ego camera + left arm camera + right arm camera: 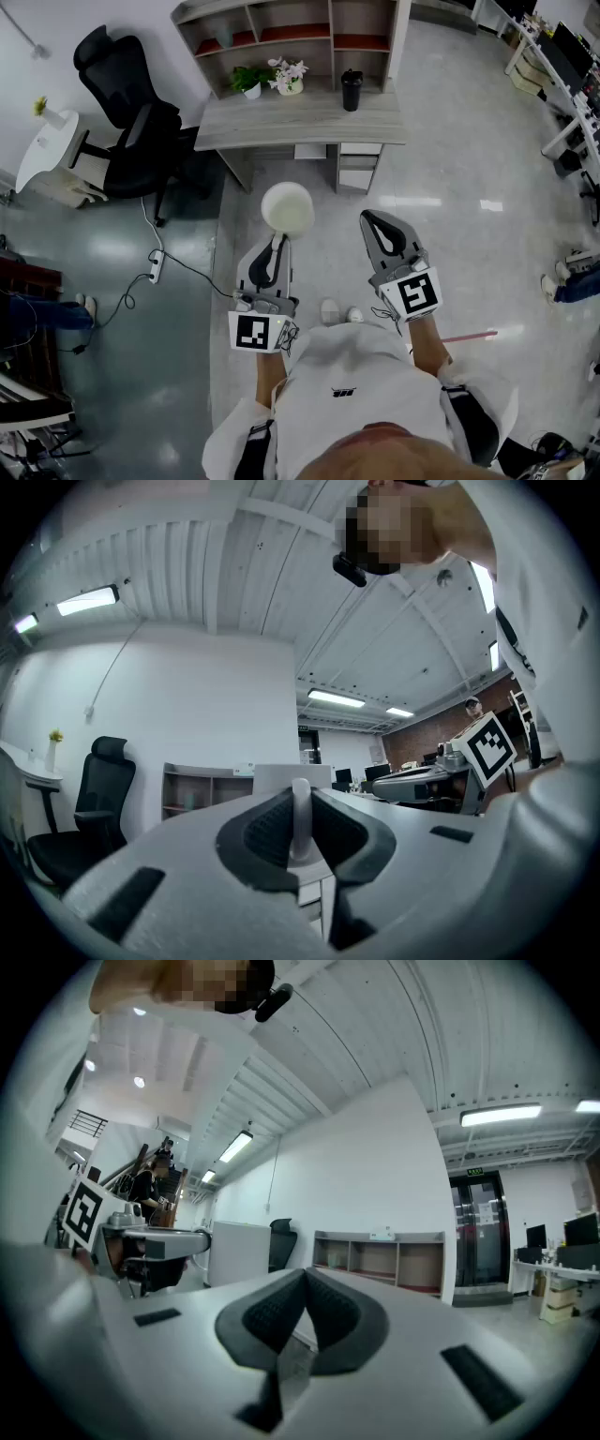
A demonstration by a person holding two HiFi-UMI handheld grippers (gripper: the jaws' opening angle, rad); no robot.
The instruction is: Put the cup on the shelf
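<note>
In the head view a white cup [287, 208] hangs above the floor, mouth up. My left gripper [279, 236] is shut on its near rim. The left gripper view shows the pads pinching the cup's thin white wall [300, 819], with the left gripper [300, 803] pointing toward the wooden shelf [202, 789]. My right gripper [371, 219] is beside it to the right, shut with nothing in it; its pads meet in the right gripper view [305, 1288]. The shelf unit [291, 33] stands on a grey desk [300, 120] straight ahead.
On the desk stand a black tumbler [352, 90], a green plant [250, 80] and a pot of flowers [289, 75]. A black office chair [131, 122] and a white round table [42, 145] are at left. A power strip with cable [156, 266] lies on the floor.
</note>
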